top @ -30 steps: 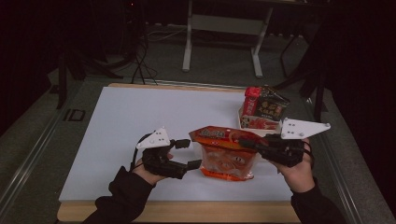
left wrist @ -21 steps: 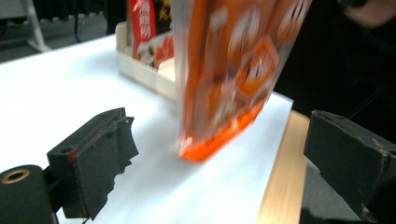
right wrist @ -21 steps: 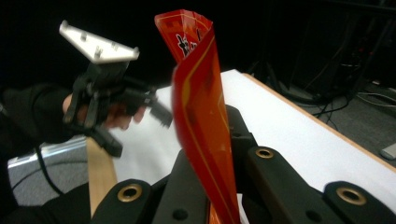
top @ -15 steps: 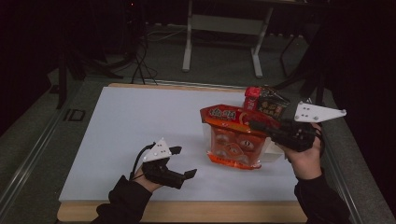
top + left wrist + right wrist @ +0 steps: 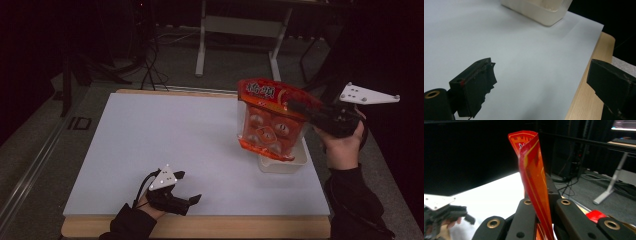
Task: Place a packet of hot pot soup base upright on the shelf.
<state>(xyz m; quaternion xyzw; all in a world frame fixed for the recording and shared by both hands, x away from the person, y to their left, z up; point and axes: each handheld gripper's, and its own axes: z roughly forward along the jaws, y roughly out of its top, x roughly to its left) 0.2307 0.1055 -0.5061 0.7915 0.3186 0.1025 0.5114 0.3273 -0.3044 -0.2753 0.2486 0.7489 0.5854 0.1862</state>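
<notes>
An orange-red snack bag (image 5: 267,122) with round pieces showing through its clear front hangs in the air at the right. My right gripper (image 5: 295,106) is shut on its upper edge. In the right gripper view the bag's (image 5: 531,167) folded edge stands straight up between the closed jaws of that gripper (image 5: 540,202). Below the bag lies a white tray (image 5: 282,166). My left gripper (image 5: 189,186) is low near the table's front left edge. Its jaws have just opened a little wider, and nothing lies between them over the pale sheet (image 5: 541,82).
The white tray (image 5: 536,11) stands ahead of the left gripper. The table's wooden front edge (image 5: 200,227) runs just behind the left hand. A red packet (image 5: 596,216) shows beyond the right jaws. A desk frame (image 5: 202,45) stands on the floor past the table.
The right gripper has carried the bag up and to the right, from the table's middle to above the tray. The left gripper has drawn back from the bag towards the front edge and sunk.
</notes>
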